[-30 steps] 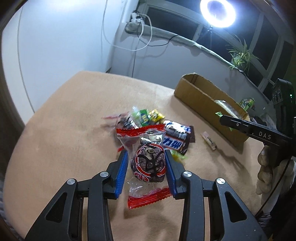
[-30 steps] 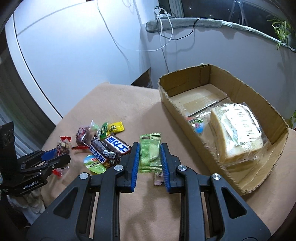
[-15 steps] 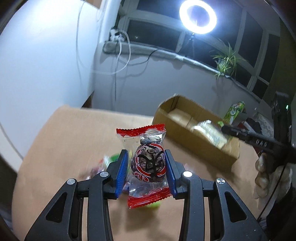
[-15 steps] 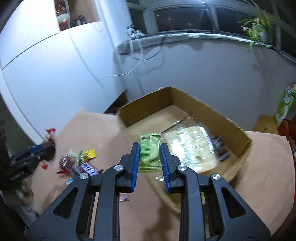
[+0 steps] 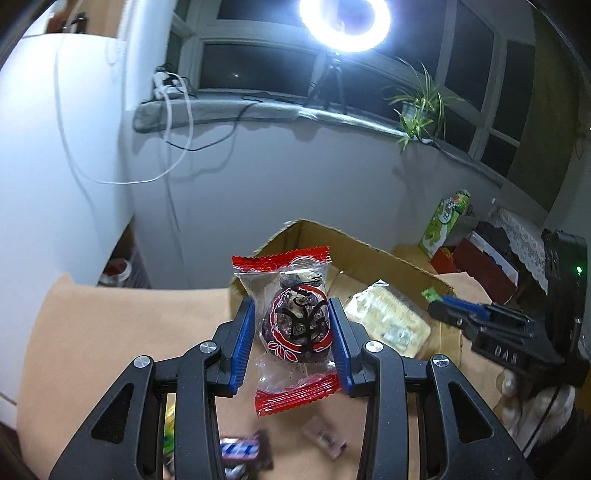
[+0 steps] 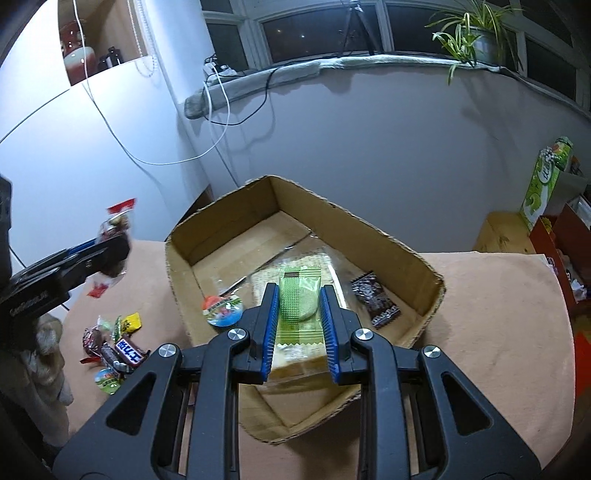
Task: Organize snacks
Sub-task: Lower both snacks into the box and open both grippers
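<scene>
Home: windowsill plant (image 6: 476, 35), snacks (image 6: 114, 343).

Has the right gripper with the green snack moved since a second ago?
Yes. The right gripper, shut on the green snack packet, has moved from above the table beside the cardboard box to above its inside.

A ring light (image 5: 344, 23) on the windowsill burns out to white glare at the top of the left wrist view, and the windows (image 6: 321, 29) behind it are black. The room is dim and bluish, the wall (image 6: 369, 147) grey with soft shadows of the cables. Both views bend strongly at the edges, with dark vignetted corners. The candy bar (image 5: 243, 452) low in the left view is smeared with blur; the red-ended sweet (image 6: 114, 236) at the left of the right view is blurred too.
</scene>
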{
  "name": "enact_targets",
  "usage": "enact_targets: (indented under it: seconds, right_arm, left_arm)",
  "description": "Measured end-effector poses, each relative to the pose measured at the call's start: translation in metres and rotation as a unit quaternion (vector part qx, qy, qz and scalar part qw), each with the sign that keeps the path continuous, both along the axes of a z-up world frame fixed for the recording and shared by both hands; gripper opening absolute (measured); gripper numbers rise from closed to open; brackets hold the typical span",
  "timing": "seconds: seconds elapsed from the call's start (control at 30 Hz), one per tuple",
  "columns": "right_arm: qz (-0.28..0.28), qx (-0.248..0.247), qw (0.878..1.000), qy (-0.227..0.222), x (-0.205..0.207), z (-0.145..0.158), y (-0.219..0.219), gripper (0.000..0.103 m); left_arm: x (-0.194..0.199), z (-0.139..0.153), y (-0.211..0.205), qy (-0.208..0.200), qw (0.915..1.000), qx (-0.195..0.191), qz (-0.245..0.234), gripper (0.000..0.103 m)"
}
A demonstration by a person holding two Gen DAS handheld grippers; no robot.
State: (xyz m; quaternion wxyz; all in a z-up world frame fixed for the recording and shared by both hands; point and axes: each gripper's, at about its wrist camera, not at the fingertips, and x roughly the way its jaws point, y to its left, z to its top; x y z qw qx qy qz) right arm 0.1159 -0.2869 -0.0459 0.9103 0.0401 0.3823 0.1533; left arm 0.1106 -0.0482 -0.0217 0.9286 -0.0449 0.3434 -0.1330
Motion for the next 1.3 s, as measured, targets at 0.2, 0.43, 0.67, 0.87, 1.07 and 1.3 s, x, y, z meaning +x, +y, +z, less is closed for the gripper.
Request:
enact_targets:
  seconds: [0.2, 0.43, 0.67, 0.87, 1.07, 1.3]
  right_arm:
    - [-0.009, -0.003, 1.000, 0.003, 0.002, -0.005, -0.007, 0.024]
    - [-0.005, -0.015, 1.000, 0.002, 0.002, -0.008, -0.009, 0.034]
    - [-0.011, -0.026, 0.999, -0.020, -0.005, -0.003, -0.009, 0.066]
    - [-0.004, -0.030, 0.999, -0.026, -0.008, 0.000, -0.004, 0.067]
    - [0.008, -0.035, 0.999, -0.035, -0.015, 0.005, 0.005, 0.067]
    - [0.036, -0.045, 0.997, -0.047, -0.031, 0.006, 0.019, 0.067]
  left_arm:
    - [0.030, -0.016, -0.023, 0.034, 0.9993, -0.015, -0.008, 0.037]
    - [0.041, -0.025, -0.041, 0.045, 0.9989, 0.002, -0.010, 0.050]
    - [0.040, -0.018, -0.035, 0.036, 0.9993, 0.002, -0.002, 0.068]
    - [0.035, -0.012, -0.027, 0.030, 0.9995, 0.007, 0.004, 0.068]
    - [0.025, 0.000, -0.022, 0.018, 0.9998, 0.011, 0.005, 0.068]
    - [0.007, 0.012, -0.010, 0.009, 0.9998, 0.018, 0.008, 0.068]
